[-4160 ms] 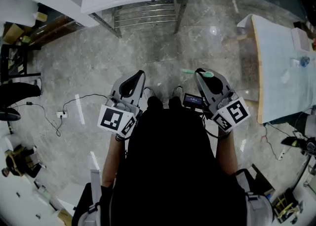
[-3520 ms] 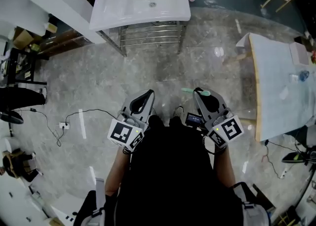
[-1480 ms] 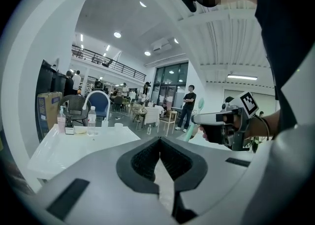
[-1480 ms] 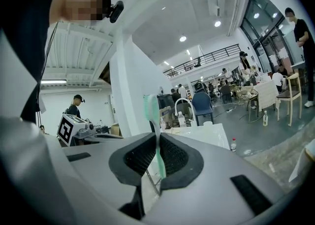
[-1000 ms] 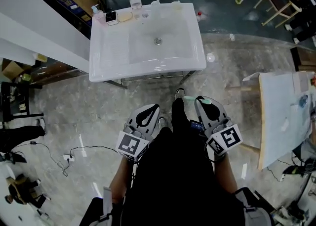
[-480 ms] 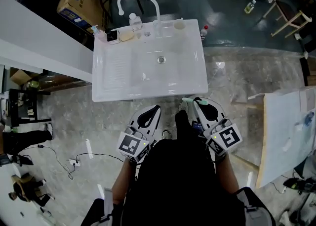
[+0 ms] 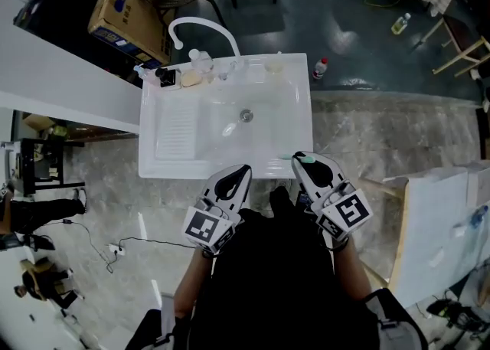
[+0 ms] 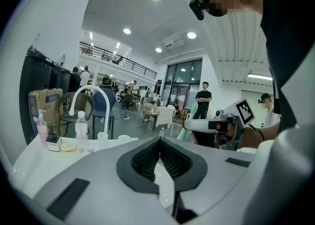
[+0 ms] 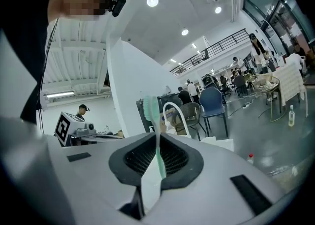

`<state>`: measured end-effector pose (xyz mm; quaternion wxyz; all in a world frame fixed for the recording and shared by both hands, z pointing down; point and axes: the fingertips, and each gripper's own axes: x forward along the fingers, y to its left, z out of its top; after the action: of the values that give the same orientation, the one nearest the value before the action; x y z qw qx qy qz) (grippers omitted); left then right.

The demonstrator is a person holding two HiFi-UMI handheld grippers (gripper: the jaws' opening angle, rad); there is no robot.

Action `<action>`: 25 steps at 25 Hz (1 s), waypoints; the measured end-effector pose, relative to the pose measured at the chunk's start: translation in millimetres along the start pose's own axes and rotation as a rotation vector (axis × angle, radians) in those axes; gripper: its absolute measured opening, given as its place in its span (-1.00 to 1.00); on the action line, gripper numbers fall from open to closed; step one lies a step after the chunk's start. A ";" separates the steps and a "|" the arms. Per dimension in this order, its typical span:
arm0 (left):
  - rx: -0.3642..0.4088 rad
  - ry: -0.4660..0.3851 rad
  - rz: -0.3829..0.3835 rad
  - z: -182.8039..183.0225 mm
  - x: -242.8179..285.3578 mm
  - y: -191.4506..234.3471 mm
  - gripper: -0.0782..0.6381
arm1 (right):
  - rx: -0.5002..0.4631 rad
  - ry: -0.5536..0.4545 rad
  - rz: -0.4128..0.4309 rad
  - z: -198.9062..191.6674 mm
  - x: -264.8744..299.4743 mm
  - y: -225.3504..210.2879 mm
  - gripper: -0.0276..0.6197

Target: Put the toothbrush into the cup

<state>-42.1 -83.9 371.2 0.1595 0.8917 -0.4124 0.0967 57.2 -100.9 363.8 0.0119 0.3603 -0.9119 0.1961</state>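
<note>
The right gripper (image 7: 300, 158) pinches the green toothbrush (image 9: 156, 135) in its fingers, and the brush lies crosswise to them. The cup (image 7: 273, 67) stands ahead on the far edge of the sink (image 7: 176, 166), well apart and nearer this hand. The left gripper (image 7: 243, 169) has its fingers pressed together, holding nothing.

Glossy sink (image 7: 191, 170), smooth plastic toothbrush (image 9: 158, 155)

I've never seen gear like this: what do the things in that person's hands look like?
The left tool and right tool are light grey, beak-shaped shells with black ribbed pads inside. Each carries a white cube with black square markers. The person wears a black top.
</note>
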 end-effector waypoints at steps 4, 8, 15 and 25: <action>-0.015 -0.003 0.034 -1.2 17.0 9.4 -0.76 | 0.021 0.013 0.038 3.1 12.9 -18.7 -0.80; -0.026 0.011 0.047 4.6 27.5 16.9 -0.76 | 0.066 0.012 0.056 3.3 25.7 -31.4 -0.80; -0.031 0.025 0.025 3.8 42.1 41.7 -0.76 | 0.079 0.003 0.028 1.8 49.2 -41.2 -0.80; 0.044 0.051 -0.085 1.6 76.9 83.7 -0.76 | 0.098 -0.006 -0.068 8.7 79.3 -54.9 -0.81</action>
<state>-56.9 -189.6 410.2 0.1544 0.9088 -0.3679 0.1217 35.9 -192.3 387.8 -0.0020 0.3918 -0.8886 0.2386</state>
